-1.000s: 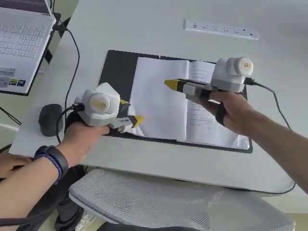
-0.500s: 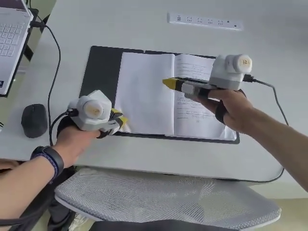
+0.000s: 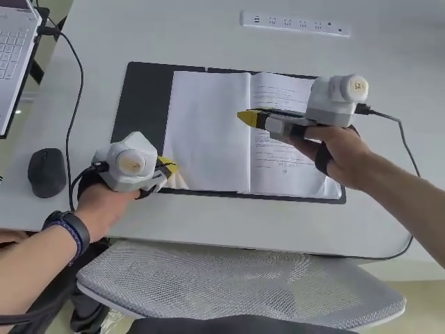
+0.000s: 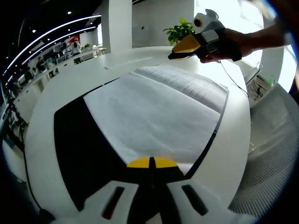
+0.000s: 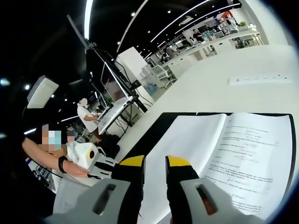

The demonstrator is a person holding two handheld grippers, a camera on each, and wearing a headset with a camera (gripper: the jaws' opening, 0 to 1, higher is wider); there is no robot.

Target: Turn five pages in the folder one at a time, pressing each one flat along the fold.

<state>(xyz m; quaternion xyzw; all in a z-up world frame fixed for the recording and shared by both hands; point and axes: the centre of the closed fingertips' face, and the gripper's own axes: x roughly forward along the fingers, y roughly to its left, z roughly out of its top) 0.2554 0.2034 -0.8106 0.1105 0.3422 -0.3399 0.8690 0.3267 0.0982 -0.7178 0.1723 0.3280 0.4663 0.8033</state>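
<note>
Found folder (image 3: 142,97) open flat beneath both tips, blank page (image 3: 208,125) just ahead of left gripper (image 4: 150,162), fingers together, printed page (image 3: 285,163) under right gripper (image 5: 155,163), fingers slightly apart and empty; advise nipping one sheet only at its edge, then pressing along fold (image 3: 249,132).

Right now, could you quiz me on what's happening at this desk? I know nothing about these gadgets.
1. True or false: the folder lies open.
2. Relative to the pages, the right gripper is: A) resting on them, B) held above them, C) gripping one.
3. Fill in: the left gripper has its jaws ____ (open or shut).
Key: 1 true; 2 B; 3 shut.
</note>
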